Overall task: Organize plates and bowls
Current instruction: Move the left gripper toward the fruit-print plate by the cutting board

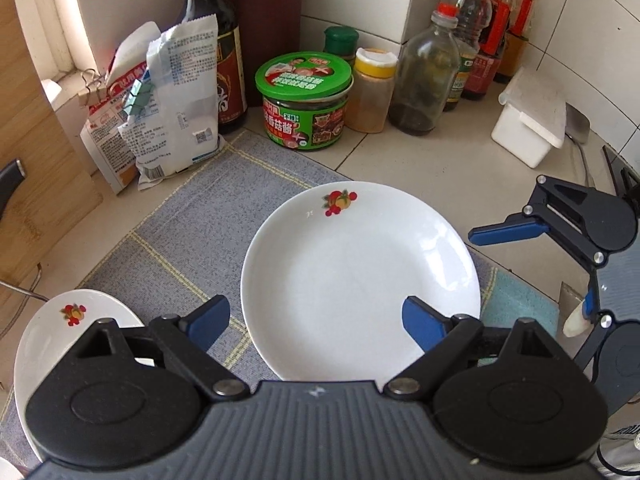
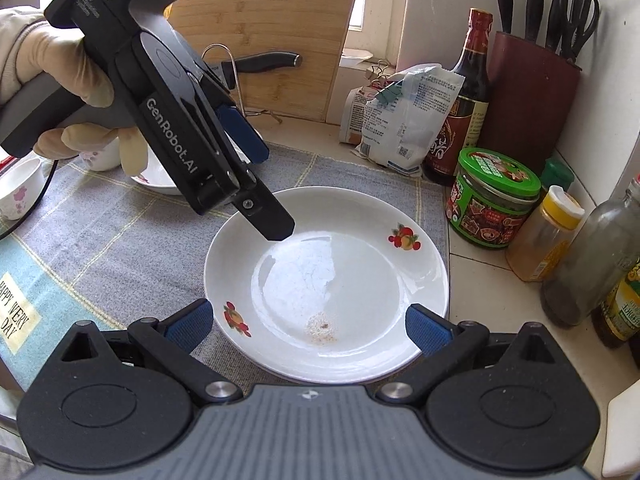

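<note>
A white plate with fruit prints (image 1: pixel 360 272) (image 2: pixel 326 280) lies on a grey checked mat (image 1: pixel 180 232), with a few crumbs in its well. My left gripper (image 1: pixel 316 322) (image 2: pixel 270 192) hovers open over the plate's near rim, nothing between its fingers; a gloved hand (image 2: pixel 60 64) holds it. My right gripper (image 2: pixel 308 326) (image 1: pixel 532 276) is open too, its blue pads (image 2: pixel 428 328) just above the plate's near edge, touching nothing. A second, similar plate (image 1: pixel 60 332) sits at the lower left. Small white bowls (image 2: pixel 20 184) and another dish (image 2: pixel 160 176) stand on the mat's far left.
Along the tiled wall stand a green-lidded jar (image 1: pixel 304 100), a yellow spice jar (image 1: pixel 370 92), several bottles (image 1: pixel 424 80), a soy bottle (image 1: pixel 216 52) and clipped bags (image 1: pixel 160 112). A white box (image 1: pixel 528 124), a wooden cutting board (image 2: pixel 264 40) and a knife block (image 2: pixel 532 92) flank them.
</note>
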`<state>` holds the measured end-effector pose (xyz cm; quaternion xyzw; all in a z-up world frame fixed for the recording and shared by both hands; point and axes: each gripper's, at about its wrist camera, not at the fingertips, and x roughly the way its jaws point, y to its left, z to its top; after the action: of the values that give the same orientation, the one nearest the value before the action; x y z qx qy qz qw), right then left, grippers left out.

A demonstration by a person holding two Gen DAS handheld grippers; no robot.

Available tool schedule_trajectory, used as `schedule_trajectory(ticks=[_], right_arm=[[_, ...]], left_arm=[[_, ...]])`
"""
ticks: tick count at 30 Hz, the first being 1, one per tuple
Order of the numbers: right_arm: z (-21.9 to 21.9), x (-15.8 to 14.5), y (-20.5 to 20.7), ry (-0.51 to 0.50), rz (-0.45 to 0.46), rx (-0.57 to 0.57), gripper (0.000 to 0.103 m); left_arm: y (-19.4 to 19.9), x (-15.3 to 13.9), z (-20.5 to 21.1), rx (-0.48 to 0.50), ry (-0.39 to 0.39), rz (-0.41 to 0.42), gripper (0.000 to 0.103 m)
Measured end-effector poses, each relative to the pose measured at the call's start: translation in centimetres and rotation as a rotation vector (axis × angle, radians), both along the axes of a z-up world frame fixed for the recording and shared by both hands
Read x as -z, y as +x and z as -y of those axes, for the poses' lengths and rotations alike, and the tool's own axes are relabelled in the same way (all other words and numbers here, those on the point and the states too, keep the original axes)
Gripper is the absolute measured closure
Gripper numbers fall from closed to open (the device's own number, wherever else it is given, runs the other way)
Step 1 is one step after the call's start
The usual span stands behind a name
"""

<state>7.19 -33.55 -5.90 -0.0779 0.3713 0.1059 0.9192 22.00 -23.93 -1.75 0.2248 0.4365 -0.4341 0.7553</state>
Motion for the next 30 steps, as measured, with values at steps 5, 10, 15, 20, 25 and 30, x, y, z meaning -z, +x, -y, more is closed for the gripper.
schedule_trajectory(ticks=[5,10,15,20,25,30], right_arm=[[-0.6,0.2,-0.2,-0.006,0.016,0.01,0.0],[-1.1,0.0,-1.0,0.001,0.036,0.025,0.0],[-1.2,0.2,-2.1,-0.012,0.053,0.079,0.0],[-0.7,0.3,-3.6,0.025,0.058,0.104,0.0],[-0.8,0.1,-4.1,0.04,0.071,0.103,0.0],[-1.8,0.1,-3.7,0.051,0.078,0.098,0.0]], left_arm=[[-1.9,-2.3,-1.5,-0.063,-0.06,0.075,0.009],[-3.9,-3.6,-3.1,-0.14,-0.109,0.133,0.008],[-6.2,-3.6,-4.4,-0.213,-0.118,0.202,0.007],[-7.9,-2.8,-5.4,-0.287,-0.144,0.183,0.007],[-9.0,-1.7,-6.2,-0.343,-0.151,0.167,0.007],[-8.8,-0.5,-8.0,-0.423,-0.153,0.147,0.007]])
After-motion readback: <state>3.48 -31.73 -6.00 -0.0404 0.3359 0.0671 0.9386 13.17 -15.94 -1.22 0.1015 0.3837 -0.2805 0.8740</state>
